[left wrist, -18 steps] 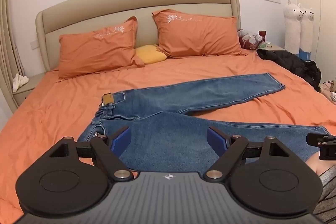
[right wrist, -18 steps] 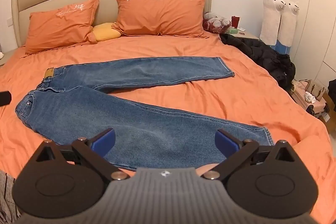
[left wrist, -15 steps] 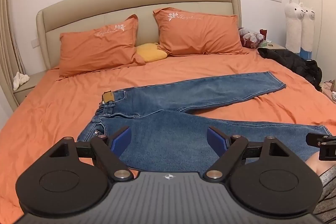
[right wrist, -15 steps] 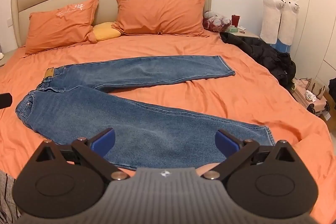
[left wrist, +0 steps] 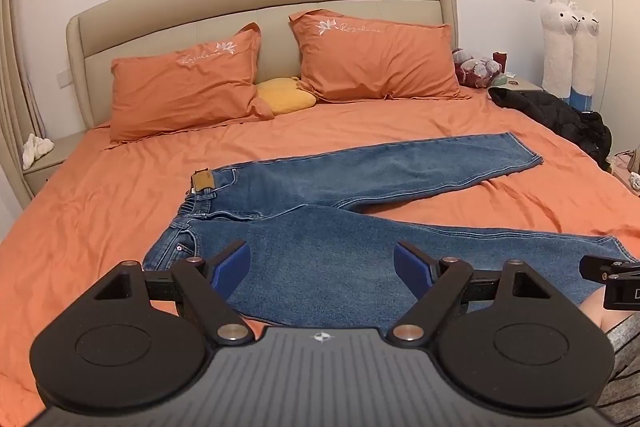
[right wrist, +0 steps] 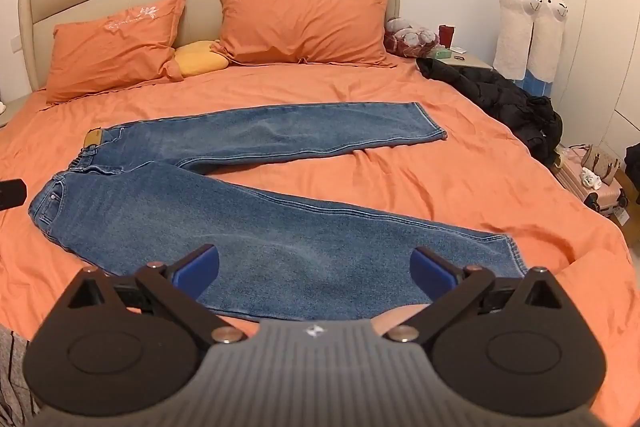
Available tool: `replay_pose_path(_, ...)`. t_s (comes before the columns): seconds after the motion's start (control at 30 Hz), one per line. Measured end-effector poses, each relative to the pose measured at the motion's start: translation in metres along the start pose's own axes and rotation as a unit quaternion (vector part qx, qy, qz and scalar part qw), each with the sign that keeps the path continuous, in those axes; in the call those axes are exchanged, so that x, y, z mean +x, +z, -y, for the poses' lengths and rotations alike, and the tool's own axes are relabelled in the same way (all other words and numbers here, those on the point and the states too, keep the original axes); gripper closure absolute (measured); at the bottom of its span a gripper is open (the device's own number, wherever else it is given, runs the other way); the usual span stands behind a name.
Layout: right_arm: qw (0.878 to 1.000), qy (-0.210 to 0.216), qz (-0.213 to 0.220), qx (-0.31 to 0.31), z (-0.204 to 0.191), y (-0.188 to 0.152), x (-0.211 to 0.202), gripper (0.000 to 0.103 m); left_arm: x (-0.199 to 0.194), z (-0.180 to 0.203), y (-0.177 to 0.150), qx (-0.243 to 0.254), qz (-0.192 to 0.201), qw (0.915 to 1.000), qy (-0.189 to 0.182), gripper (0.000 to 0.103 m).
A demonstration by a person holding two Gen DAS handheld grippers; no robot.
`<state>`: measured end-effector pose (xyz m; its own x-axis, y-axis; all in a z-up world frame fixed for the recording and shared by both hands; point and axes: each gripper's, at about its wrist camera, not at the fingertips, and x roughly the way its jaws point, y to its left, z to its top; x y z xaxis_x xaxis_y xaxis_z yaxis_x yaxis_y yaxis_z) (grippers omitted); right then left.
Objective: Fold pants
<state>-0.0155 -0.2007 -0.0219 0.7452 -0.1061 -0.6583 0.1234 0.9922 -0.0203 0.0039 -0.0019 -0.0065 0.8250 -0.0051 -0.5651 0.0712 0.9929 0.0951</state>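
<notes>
view: left gripper [left wrist: 322,269] camera tilted slightly down | jeans [left wrist: 320,227] sit marginally higher in frame

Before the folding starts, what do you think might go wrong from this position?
1. The jeans lie with legs splayed apart; lifting only one leg may drag the waistband askew.
2. The orange sheet is loose and wrinkled under the denim, so the wide-open jaws of either gripper could pinch sheet along with fabric.

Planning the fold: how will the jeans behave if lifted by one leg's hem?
The jeans lie flat and creased like soft cloth, so they would likely drape and sag. Thick denim probably makes them fairly heavy. On the wrinkled sheet they may drag it along.
</notes>
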Motion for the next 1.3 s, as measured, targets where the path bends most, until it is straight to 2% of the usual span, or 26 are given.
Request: replay_pose_path(1.3,1.0,-0.009,0.012,0.003,0.0,0.001,-0.015,0.005,-0.009,0.005,0.003,-0.009,0.001,0.9999,-0.008,0.008)
